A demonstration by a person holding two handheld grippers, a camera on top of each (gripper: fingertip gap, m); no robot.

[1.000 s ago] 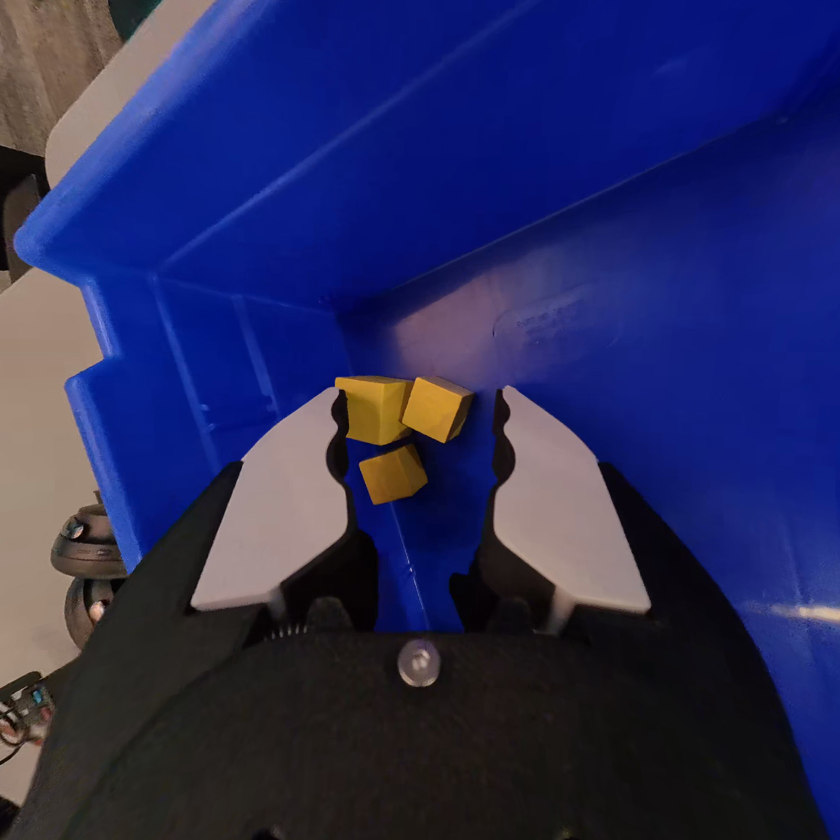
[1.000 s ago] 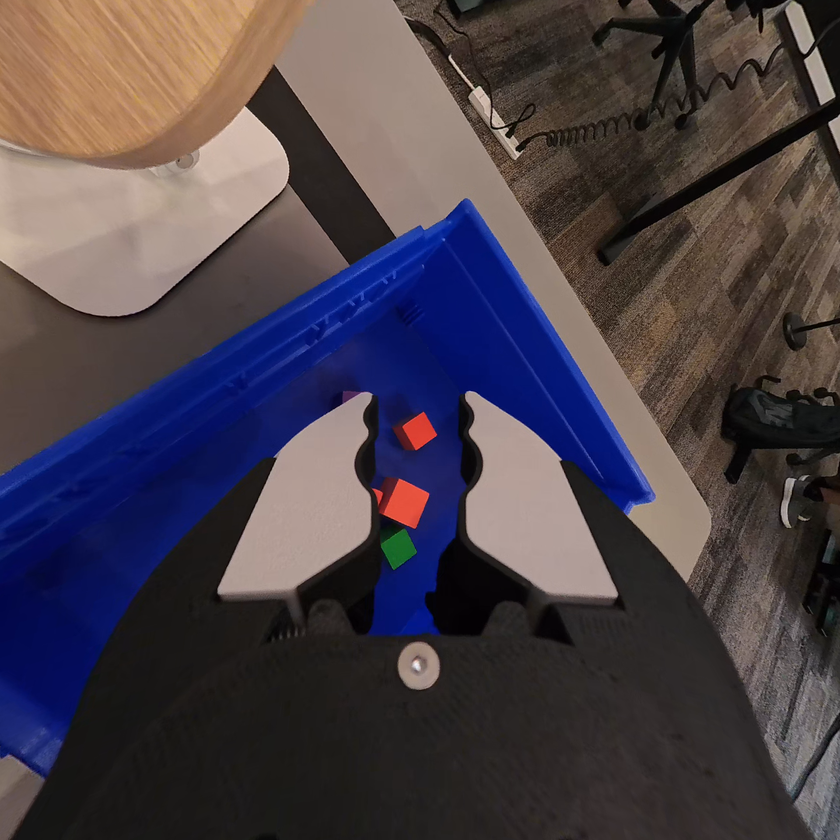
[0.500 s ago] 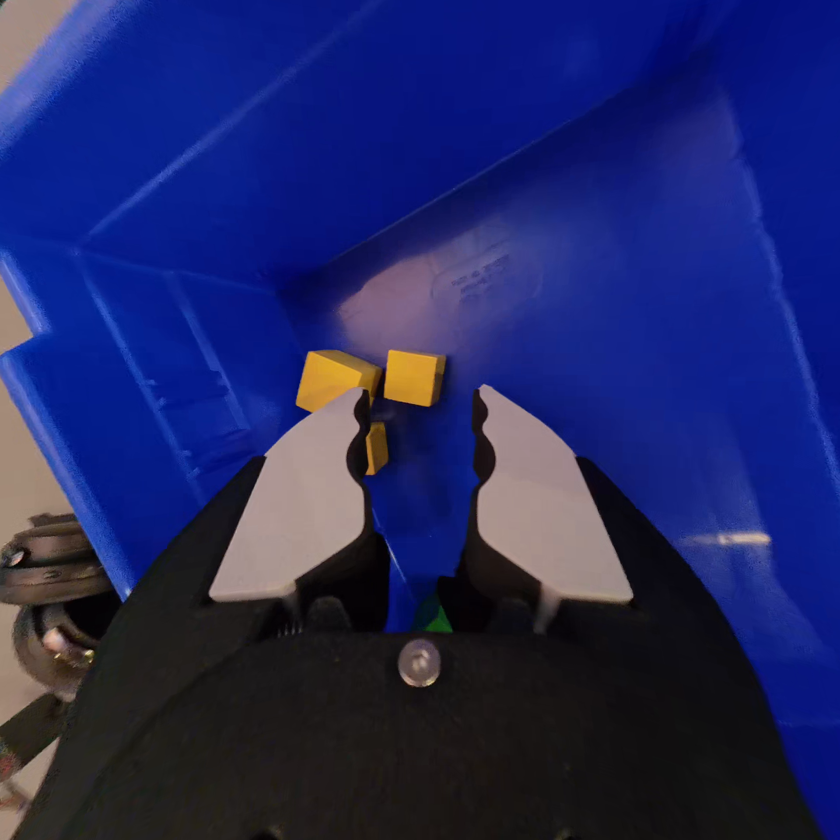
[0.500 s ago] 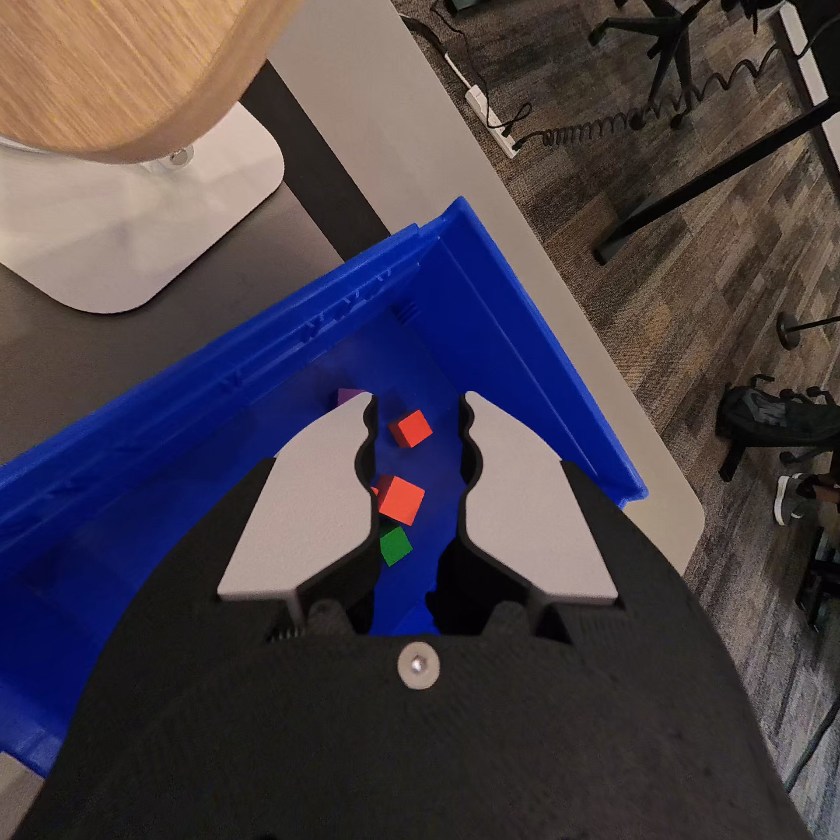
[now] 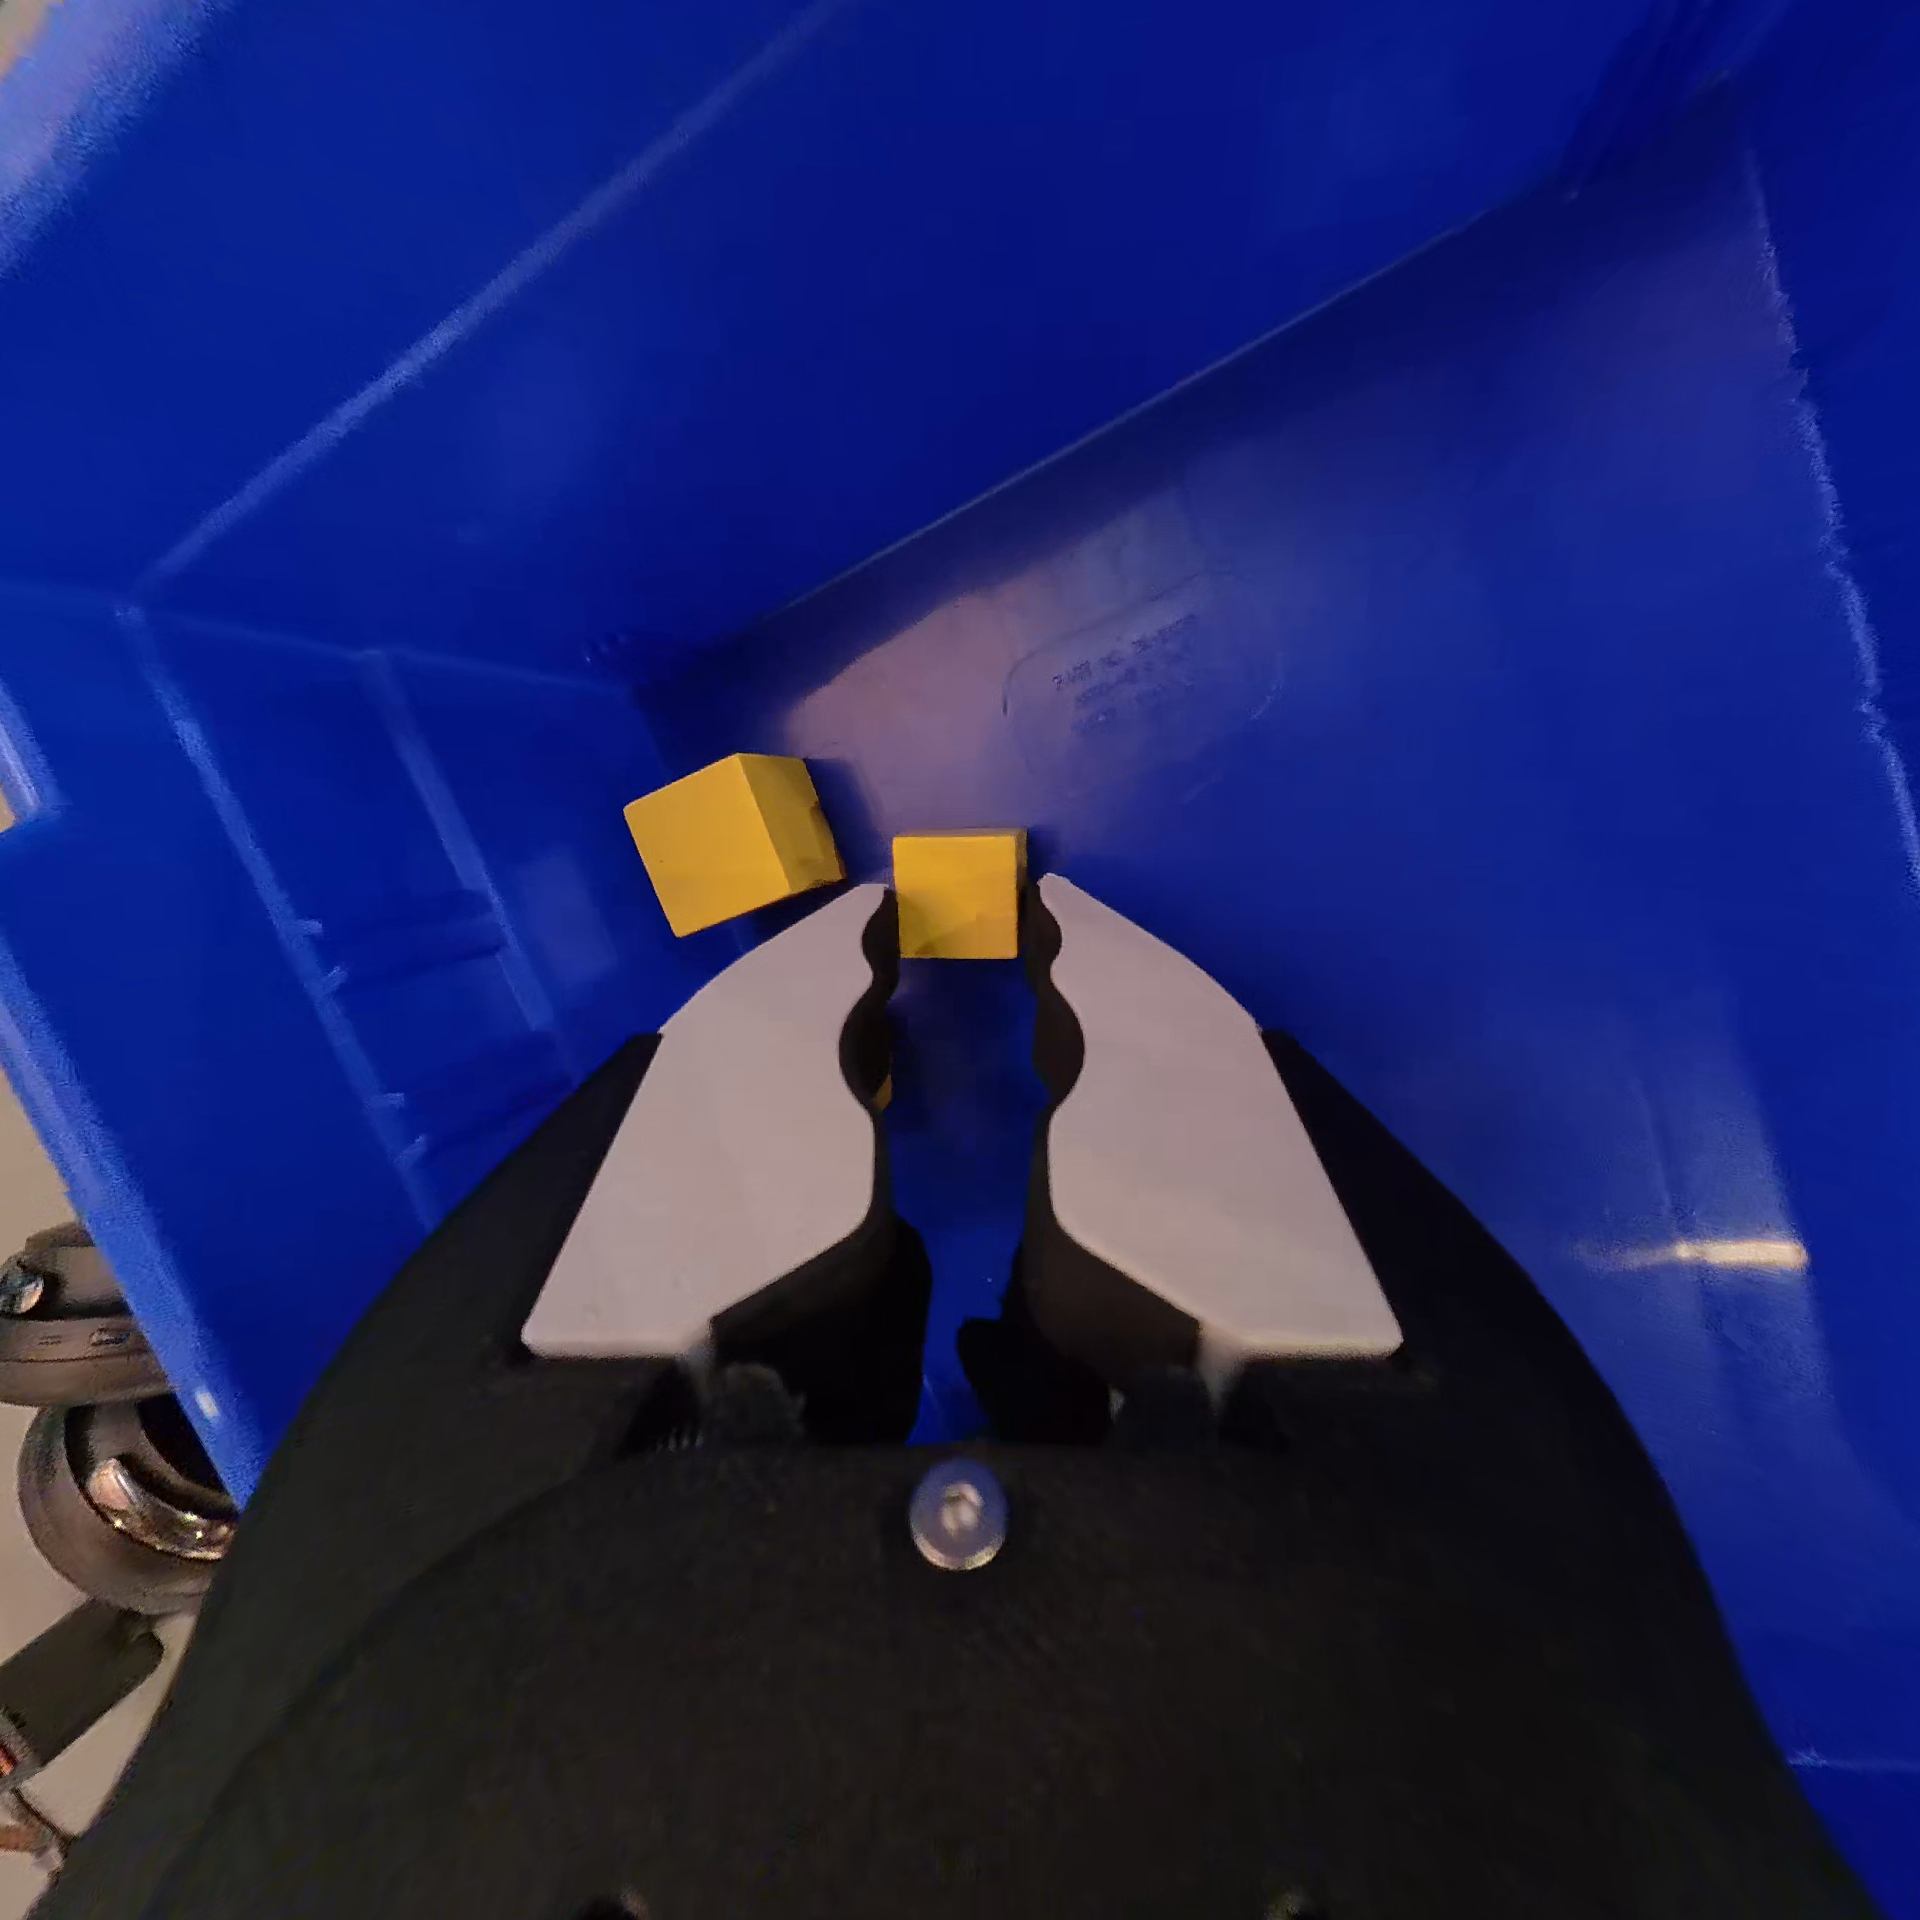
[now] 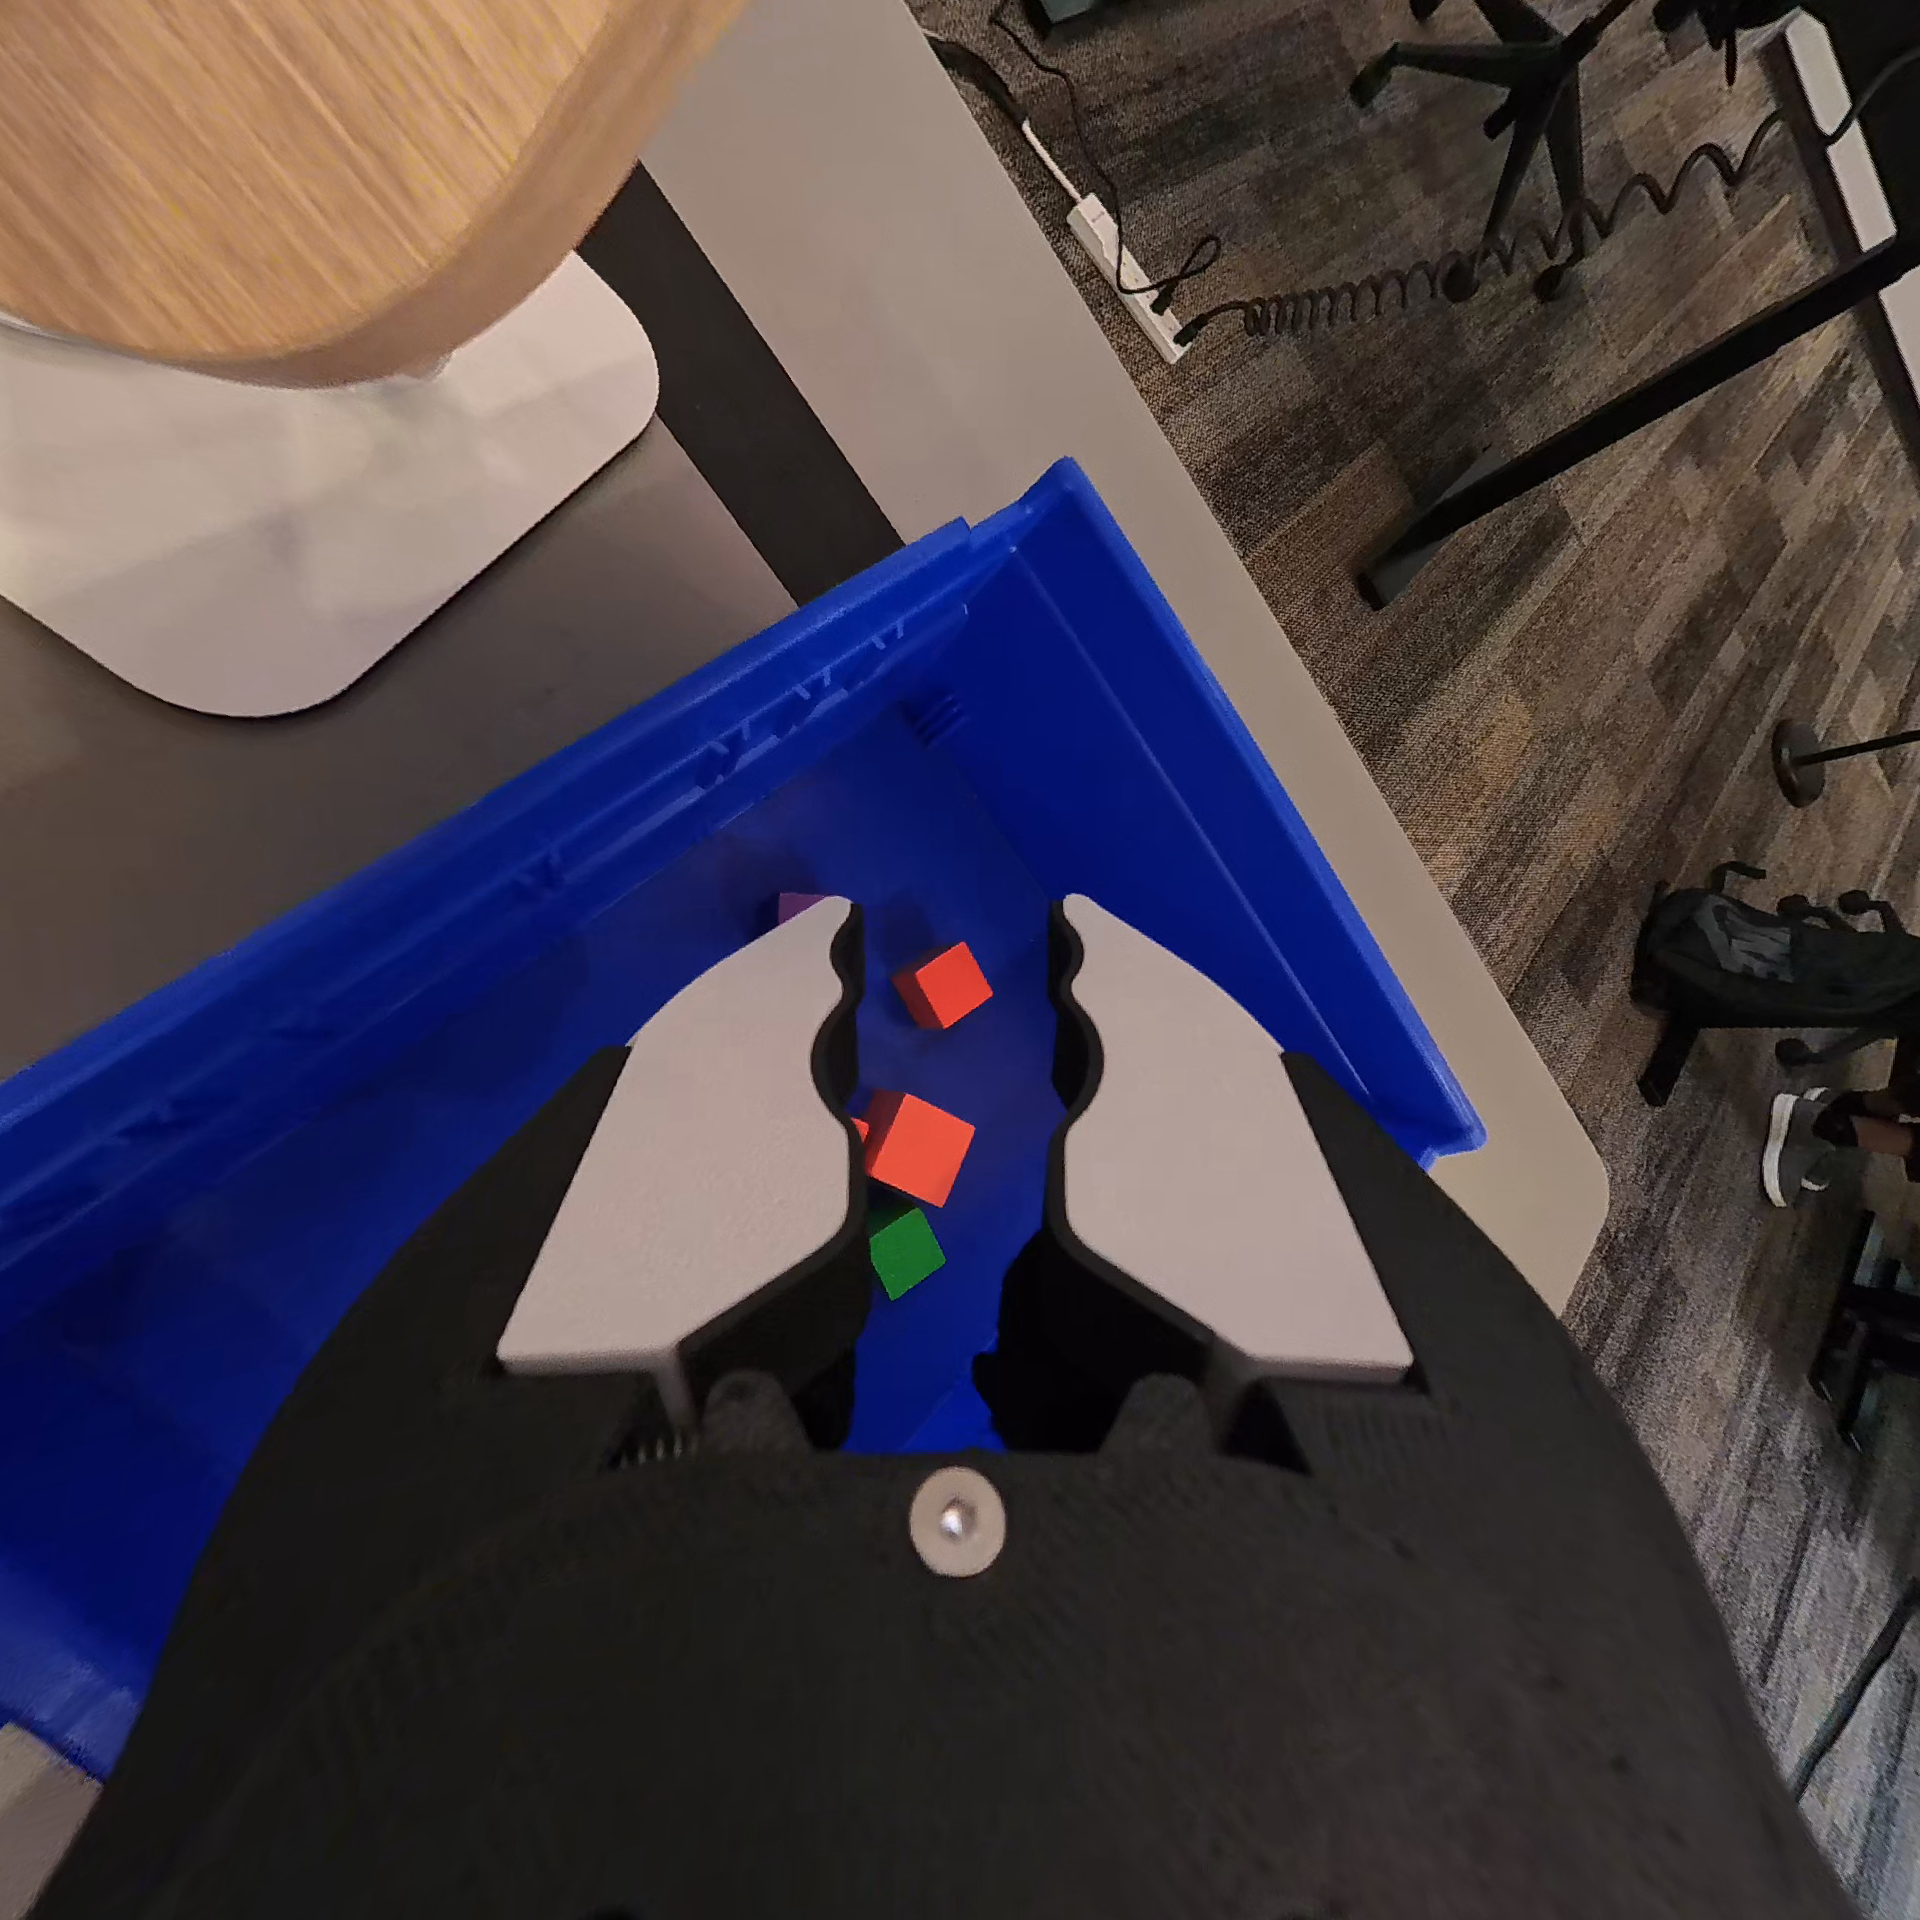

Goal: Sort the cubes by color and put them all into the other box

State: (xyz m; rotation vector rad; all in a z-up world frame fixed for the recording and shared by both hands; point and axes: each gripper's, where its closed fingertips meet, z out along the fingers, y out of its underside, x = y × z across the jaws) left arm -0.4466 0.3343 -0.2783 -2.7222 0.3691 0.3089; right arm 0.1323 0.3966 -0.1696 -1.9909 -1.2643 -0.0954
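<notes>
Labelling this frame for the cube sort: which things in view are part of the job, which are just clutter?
Job:
- yellow cubes
- red cubes
- green cube
- purple cube, mostly hidden
- blue bins
- left gripper, right gripper

Clutter:
- wooden stand on a white base
- power strip, coiled cable
- chair base

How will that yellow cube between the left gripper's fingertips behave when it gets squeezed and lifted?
The yellow cube looks rigid with flat, square faces, so it should probably sit steady between the pads rather than roll. It looks small and likely light. Its smooth painted-looking surface might slip or twist if caught off-centre.
</notes>
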